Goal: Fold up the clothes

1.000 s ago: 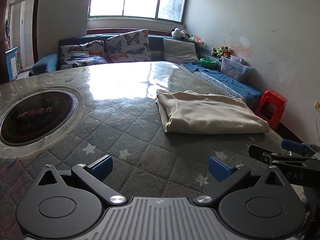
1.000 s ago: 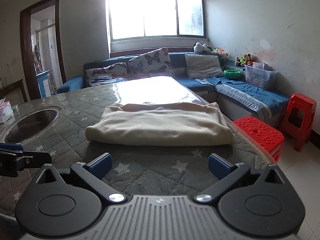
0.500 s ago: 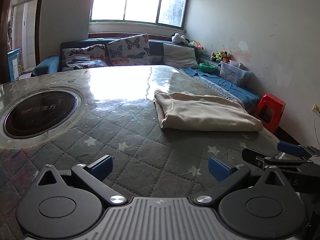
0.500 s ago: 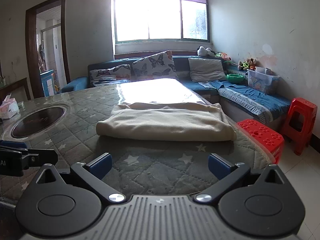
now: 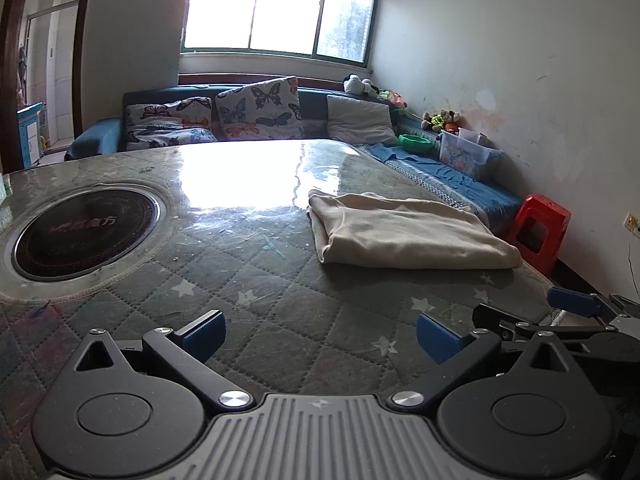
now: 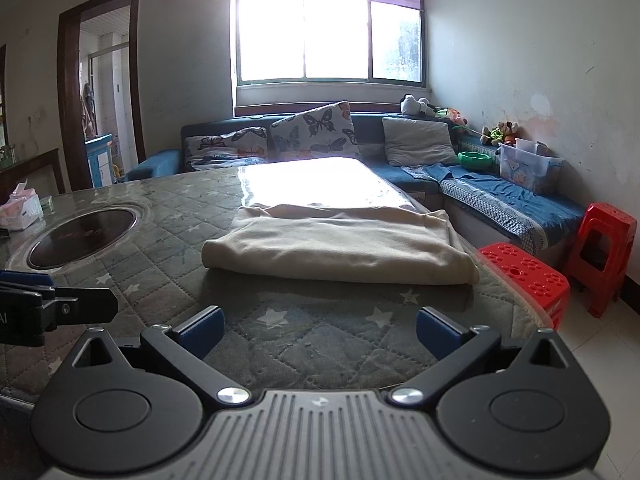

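A beige garment [image 5: 404, 232] lies folded into a flat rectangle on the quilted table top [image 5: 248, 280], near the table's right edge. It also shows in the right wrist view [image 6: 336, 244], straight ahead. My left gripper [image 5: 320, 332] is open and empty, low over the table, well short of the garment. My right gripper [image 6: 318, 330] is open and empty near the table's front edge, a short way from the garment's near fold. Each gripper shows at the edge of the other's view.
A round black hotplate [image 5: 80, 232] is set into the table at the left. A tissue pack [image 6: 20, 210] sits at the far left. Red stools [image 6: 604, 244] stand on the floor to the right. A blue sofa [image 6: 400, 160] with cushions lies behind.
Both grippers have drawn back and risen slightly from the garment, which now looks smaller and farther. The garment has not moved. Both grippers stay open.
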